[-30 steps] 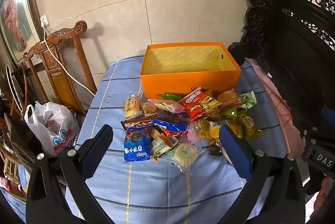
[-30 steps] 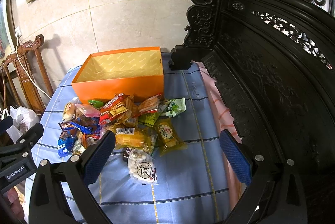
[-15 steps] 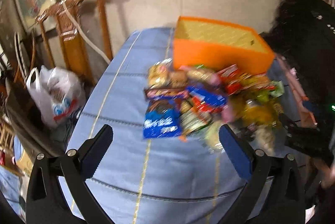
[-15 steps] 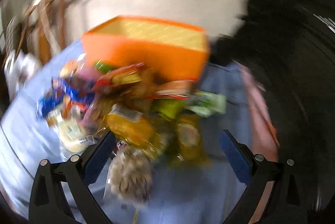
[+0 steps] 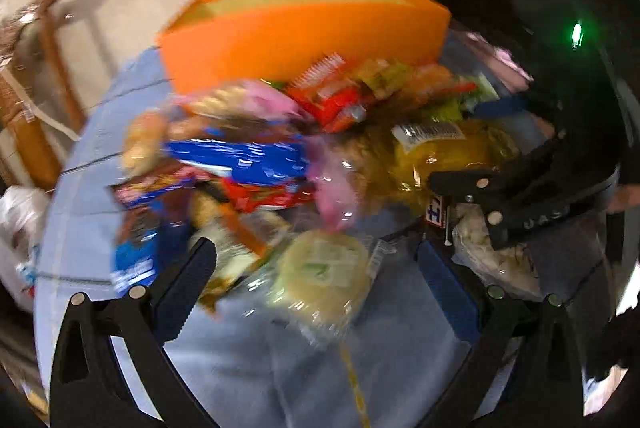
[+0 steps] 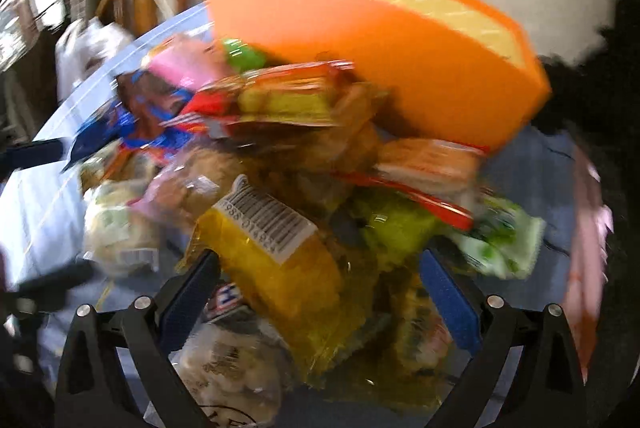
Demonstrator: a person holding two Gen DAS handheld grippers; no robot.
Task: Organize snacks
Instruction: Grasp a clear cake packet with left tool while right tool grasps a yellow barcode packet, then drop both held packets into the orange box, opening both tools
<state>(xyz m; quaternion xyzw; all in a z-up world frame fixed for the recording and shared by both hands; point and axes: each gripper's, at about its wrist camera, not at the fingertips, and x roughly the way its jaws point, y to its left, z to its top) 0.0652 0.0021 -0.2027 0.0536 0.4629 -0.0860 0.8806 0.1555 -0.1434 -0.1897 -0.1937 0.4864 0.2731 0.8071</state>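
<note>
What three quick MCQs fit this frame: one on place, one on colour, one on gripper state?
1. Where does the snack pile lie relative to the box?
A. inside it
B. in front of it, on the cloth
C. on a chair

2. What colour is the box's outside?
A. orange
B. green
C. white

3. How does the right gripper stand?
A. shut on a packet
B. shut, empty
C. open, over the yellow packet

Answers: 1 B, the packets lie on the blue cloth before its front wall; 2 A, the walls are orange; 3 C, the jaws are spread wide.
</note>
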